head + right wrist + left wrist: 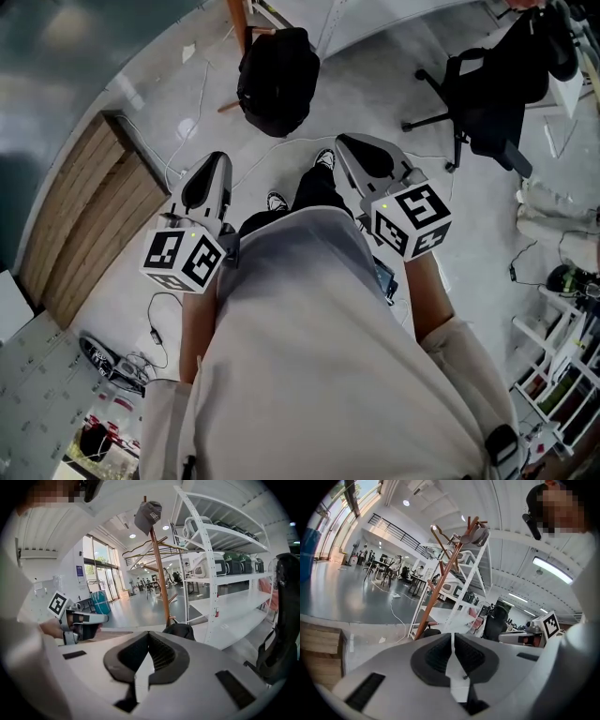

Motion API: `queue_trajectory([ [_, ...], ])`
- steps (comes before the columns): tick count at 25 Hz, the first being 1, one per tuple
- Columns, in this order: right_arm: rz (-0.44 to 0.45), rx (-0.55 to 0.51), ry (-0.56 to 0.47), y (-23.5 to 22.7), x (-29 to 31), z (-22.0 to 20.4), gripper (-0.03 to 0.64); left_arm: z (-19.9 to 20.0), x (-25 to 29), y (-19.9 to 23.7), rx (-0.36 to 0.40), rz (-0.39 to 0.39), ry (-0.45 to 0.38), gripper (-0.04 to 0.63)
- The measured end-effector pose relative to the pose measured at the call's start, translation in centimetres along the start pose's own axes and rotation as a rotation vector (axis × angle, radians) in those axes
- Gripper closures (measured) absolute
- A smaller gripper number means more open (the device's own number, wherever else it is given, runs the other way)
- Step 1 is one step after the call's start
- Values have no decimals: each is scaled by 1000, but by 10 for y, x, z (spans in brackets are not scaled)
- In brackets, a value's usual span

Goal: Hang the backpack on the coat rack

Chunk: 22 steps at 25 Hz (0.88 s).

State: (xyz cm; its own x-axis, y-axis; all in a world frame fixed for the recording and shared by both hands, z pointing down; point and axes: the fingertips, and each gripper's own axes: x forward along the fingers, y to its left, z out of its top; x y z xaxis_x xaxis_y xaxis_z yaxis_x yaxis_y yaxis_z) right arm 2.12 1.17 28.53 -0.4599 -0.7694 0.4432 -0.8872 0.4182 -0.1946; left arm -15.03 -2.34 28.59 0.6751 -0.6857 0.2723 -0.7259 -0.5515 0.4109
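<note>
Left gripper [217, 161] and right gripper [345, 142] held before torso [309, 356], tilted slightly down, both fingers [436, 657] clenched empty

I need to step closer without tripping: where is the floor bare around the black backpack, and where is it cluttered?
Bare: grey floor between the black fabric backpack and black wheeled office chair. Crowded: thin cables beside the slatted wooden platform.

Glossy grey floor [375, 75], white shelving [213, 573], black office chair [483, 98].
</note>
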Motion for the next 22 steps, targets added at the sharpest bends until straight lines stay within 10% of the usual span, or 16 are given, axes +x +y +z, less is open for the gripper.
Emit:
queue_trajectory([
  [22,-12,-35,54,16,-4,-10,607,-18,-7,-19,36,-22,14,589],
])
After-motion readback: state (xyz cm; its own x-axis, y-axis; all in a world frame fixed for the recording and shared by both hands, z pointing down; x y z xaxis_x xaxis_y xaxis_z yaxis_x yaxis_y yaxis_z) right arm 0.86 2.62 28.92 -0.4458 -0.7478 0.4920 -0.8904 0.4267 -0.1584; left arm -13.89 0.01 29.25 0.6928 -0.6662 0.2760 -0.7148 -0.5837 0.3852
